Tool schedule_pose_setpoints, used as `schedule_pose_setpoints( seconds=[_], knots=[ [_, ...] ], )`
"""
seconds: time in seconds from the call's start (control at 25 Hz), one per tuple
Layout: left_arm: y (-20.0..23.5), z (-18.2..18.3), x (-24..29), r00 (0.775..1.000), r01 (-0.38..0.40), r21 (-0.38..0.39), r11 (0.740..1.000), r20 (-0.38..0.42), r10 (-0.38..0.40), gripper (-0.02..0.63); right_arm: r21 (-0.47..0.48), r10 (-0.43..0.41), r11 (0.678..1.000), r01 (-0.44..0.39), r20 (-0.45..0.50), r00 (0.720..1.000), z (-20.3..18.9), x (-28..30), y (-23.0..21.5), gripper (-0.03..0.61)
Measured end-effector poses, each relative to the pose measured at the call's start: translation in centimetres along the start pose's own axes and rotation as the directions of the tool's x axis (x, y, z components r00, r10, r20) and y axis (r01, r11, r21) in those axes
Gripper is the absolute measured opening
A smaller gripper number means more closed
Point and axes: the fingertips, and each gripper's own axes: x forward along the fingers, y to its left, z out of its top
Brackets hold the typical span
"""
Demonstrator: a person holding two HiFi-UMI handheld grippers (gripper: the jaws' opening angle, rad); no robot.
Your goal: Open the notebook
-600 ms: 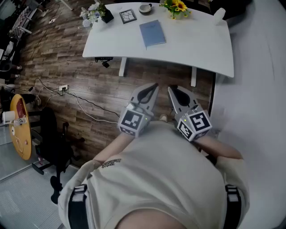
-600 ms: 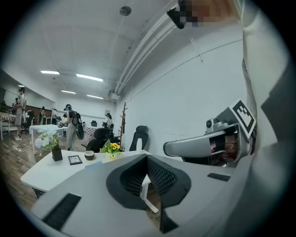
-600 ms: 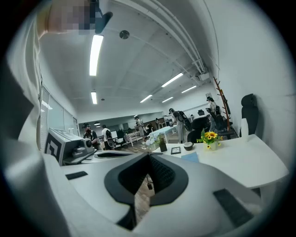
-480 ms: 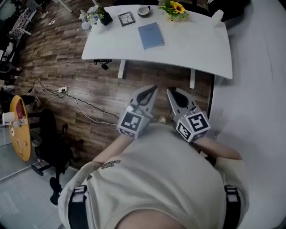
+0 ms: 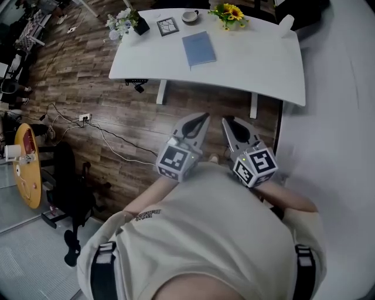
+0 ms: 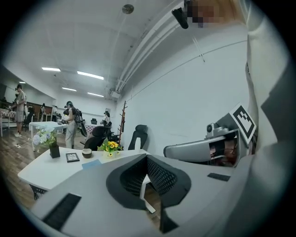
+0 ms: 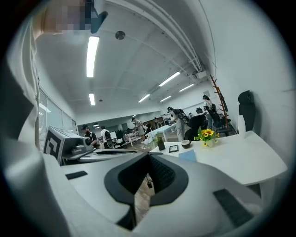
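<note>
On the white counter (image 5: 258,58), from the left: a pot of pale flowers (image 5: 121,19), a small picture frame (image 5: 167,26), a bowl (image 5: 190,14), then the blue notebook (image 5: 199,48), with sunflowers (image 5: 229,11) to its right. The notebook lies flat and closed, clear of its neighbours, toward the counter's far side.

It looks thin and light, with a smooth cover, so it would probably slide on the slick counter if pushed from one side. Its cover is likely the only part that needs lifting, taken by a fine pinch at the free long edge while something steadies the book. Which edge is the spine cannot be told from here.

The left tool (image 5: 201,119) is held near the person's chest, well apart from the counter, its jaws together on nothing. The right tool (image 5: 229,123), just beside it, is likewise closed and empty.
</note>
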Motion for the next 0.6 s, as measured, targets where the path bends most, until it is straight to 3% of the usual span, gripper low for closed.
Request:
schedule_pose_setpoints(
  seconds=[0.6],
  knots=[
    [-2.8, -1.1, 1.7, 0.999, -0.033, 0.014, 0.999, -0.032, 0.033, 0.002, 0.038, 0.040, 0.998, -0.041, 0.013, 0.999, -0.3, -2.3, -2.1, 0.003]
  ],
)
